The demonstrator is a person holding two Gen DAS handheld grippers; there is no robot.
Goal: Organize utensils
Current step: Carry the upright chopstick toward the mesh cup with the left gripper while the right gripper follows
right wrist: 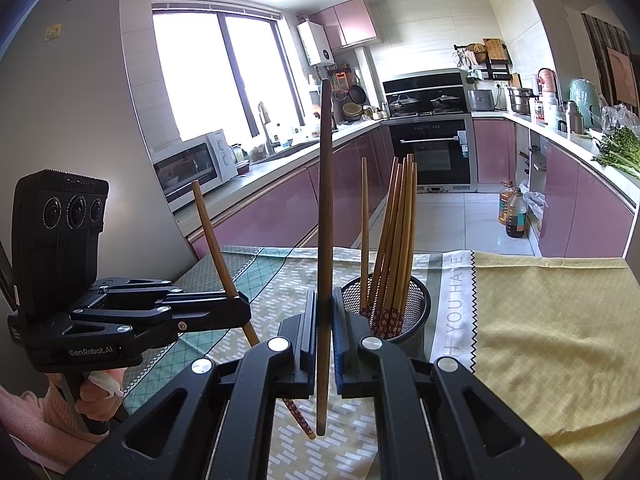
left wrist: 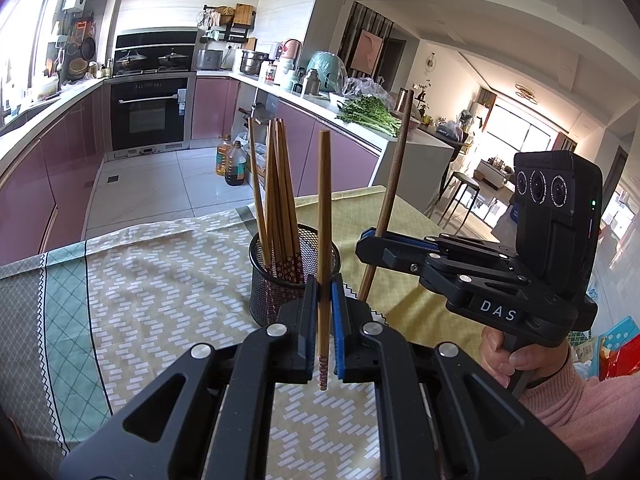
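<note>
We are in a home kitchen: pink cabinets (right wrist: 492,148) line the walls, a built-in oven (left wrist: 149,114) sits under lidded pots (right wrist: 404,101), a microwave (right wrist: 192,166) stands on the counter (right wrist: 280,160), and greens (left wrist: 370,114) lie near the living room.

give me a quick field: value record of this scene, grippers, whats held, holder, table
left gripper: shut on light chopstick, held upright
right gripper: shut on dark chopstick, held upright
mesh holder: black, standing on the table, several chopsticks already in it
holder position: just beyond both grippers' fingertips
held sticks: neither is in the holder yet
tablecloth: patterned green and yellow
hands: one on each gripper handle, pink sleeves
</note>
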